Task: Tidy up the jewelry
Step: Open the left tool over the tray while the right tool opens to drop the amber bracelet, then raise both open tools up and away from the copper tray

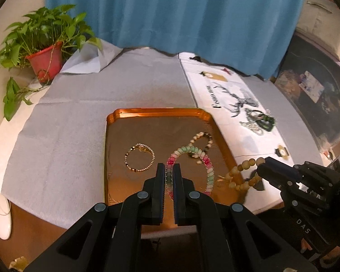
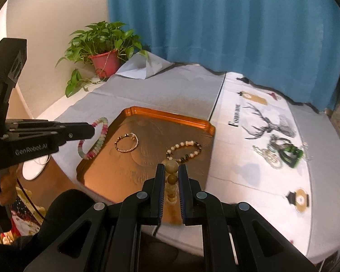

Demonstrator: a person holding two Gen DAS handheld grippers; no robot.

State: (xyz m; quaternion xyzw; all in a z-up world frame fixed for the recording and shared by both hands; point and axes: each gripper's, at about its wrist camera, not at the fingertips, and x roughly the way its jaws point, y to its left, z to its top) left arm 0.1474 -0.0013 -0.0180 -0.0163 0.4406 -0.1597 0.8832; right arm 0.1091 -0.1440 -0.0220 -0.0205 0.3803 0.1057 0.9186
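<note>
A copper tray (image 1: 115, 117) (image 2: 97, 170) lies on the grey cloth. On it lie a gold chain bracelet (image 1: 139, 158) (image 2: 127, 142) and a cream-and-dark bead bracelet (image 1: 202, 139) (image 2: 184, 150). My left gripper (image 1: 169, 170) (image 2: 94, 129) is shut on a pink, green and white bead bracelet (image 1: 206, 165) (image 2: 97, 141), held above the tray's front left side. My right gripper (image 2: 171, 170) (image 1: 260, 165) is shut on a tan wooden bead bracelet (image 2: 171, 167) (image 1: 240, 174), held above the tray's right front edge.
A pile of other jewelry with a green piece (image 1: 260, 122) (image 2: 283, 150) lies on the white printed cloth (image 2: 249, 163) right of the tray. A potted plant (image 1: 45, 54) (image 2: 105, 61) stands at the far left corner. A blue curtain (image 1: 170, 11) hangs behind.
</note>
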